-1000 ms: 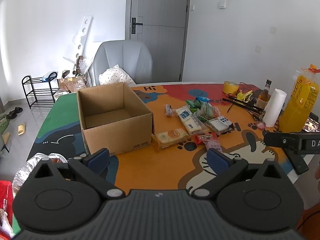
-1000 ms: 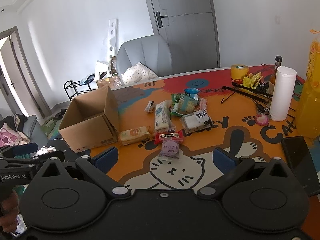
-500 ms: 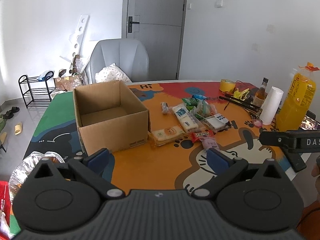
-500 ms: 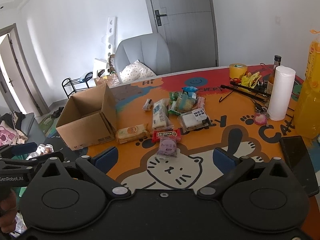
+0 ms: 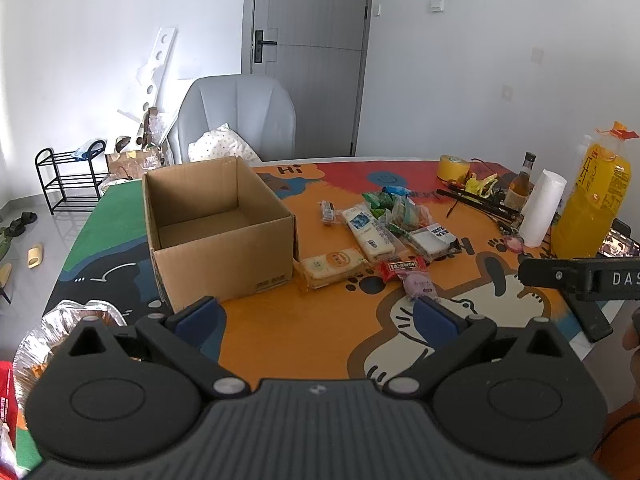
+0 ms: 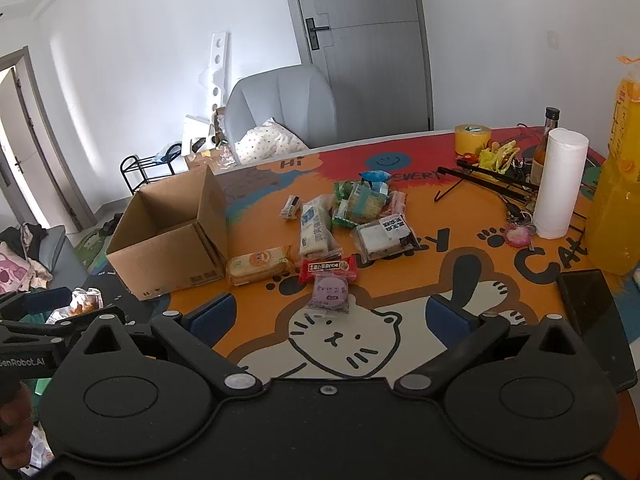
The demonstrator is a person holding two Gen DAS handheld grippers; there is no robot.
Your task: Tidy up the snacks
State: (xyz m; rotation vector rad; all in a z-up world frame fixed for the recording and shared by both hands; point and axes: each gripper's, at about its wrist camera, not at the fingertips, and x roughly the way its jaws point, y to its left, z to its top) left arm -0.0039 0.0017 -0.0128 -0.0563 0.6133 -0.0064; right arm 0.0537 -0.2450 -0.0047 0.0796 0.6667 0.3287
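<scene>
An open, empty cardboard box (image 5: 218,232) (image 6: 172,240) stands on the left of the colourful table mat. To its right lies a heap of wrapped snacks (image 5: 384,228) (image 6: 352,216): a yellow cracker pack (image 6: 258,264), a red bar (image 6: 328,267), a round purple pack (image 6: 330,292), a long white pack (image 6: 316,230), a black-and-white pack (image 6: 386,236). My left gripper (image 5: 318,316) hovers open near the table's front edge, below the box and snacks. My right gripper (image 6: 328,314) is open too, just short of the purple pack. Neither holds anything.
At the right stand a paper roll (image 6: 558,184), a big orange juice jug (image 6: 618,184), a brown bottle (image 6: 544,148), yellow tape (image 6: 472,138) and a black stand (image 6: 488,186). A dark phone (image 6: 592,312) lies front right. Foil trays (image 5: 60,328) sit front left. A grey chair (image 5: 240,116) is behind the table.
Both views have drawn back and risen slightly, so the box and snacks look a little farther away. Both grippers stay open and nothing on the table has moved.
</scene>
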